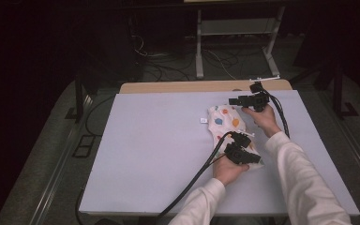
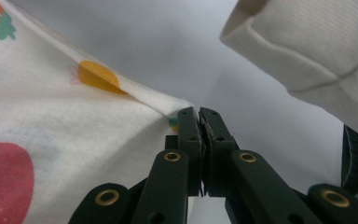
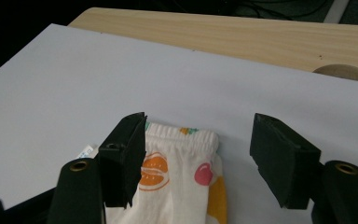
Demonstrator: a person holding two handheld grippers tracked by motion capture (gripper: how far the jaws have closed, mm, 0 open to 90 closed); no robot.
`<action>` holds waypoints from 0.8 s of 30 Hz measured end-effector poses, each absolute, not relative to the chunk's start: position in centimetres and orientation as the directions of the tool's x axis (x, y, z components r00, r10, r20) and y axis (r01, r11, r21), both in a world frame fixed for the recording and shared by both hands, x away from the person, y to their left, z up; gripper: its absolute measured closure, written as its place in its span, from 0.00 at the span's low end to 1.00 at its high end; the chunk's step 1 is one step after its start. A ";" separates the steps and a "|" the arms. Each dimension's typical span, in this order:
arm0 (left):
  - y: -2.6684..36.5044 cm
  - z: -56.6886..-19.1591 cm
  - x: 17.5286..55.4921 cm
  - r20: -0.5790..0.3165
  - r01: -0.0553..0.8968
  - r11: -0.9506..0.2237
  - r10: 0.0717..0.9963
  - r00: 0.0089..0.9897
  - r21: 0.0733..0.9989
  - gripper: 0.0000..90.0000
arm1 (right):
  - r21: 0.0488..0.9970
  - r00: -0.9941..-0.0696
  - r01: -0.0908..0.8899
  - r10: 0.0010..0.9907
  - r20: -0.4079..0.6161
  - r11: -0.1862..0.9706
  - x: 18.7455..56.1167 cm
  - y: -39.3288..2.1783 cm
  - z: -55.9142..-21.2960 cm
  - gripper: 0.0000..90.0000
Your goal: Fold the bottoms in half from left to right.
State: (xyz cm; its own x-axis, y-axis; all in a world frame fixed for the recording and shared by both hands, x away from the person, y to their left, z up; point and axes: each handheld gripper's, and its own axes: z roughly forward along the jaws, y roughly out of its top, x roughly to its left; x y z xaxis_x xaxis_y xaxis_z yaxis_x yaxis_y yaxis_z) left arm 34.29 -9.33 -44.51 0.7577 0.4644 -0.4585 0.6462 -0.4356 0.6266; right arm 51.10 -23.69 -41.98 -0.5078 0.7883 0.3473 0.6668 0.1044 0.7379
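The left gripper (image 2: 200, 122) has its jaws pressed together, pinching a corner of the cloth (image 2: 51, 121), a white one with a fruit print that spreads off to the left of the jaws. The right gripper (image 3: 200, 158) has its jaws spread wide, with the cloth's elastic end lying on the mat (image 3: 121, 79) between them, right beside one jaw and clear of the other.

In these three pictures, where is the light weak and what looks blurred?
High view: floor beyond the table is dark. Left gripper view: the near patterned cloth and sleeve are soft. Right gripper view: even light, cloth sharp, claw pads slightly blurred.
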 end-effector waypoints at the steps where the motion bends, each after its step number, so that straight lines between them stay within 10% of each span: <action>1: -9.4 -44.5 34.3 -0.457 0.644 -0.440 0.463 0.760 0.626 0.96 | 0.737 -0.509 0.668 0.787 0.349 0.105 51.0 -23.7 -42.0 0.38; 5: -9.7 -44.5 34.3 -0.470 0.646 -0.433 0.450 0.759 0.628 0.94 | 0.735 -0.512 0.670 0.783 0.354 0.105 50.7 -23.8 -42.2 0.35; 13: -9.4 -43.7 34.1 -0.458 0.634 -0.410 0.452 0.766 0.656 0.50 | 0.739 -0.523 0.666 0.768 0.368 0.100 50.2 -24.3 -42.0 0.24; 24: -8.1 -42.6 34.4 -0.435 0.602 -0.405 0.434 0.789 0.688 0.20 | 0.764 -0.523 0.642 0.768 0.370 0.069 49.1 -24.6 -41.5 0.02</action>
State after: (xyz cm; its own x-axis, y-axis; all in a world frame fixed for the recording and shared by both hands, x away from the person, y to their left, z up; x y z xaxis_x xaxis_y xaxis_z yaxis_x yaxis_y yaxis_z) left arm 34.35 -8.14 -42.59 0.7892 0.4336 -0.4349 0.6018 -0.4048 0.6885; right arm 49.13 -24.62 -41.47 -0.5225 0.7683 0.3696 0.6420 0.0692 0.7636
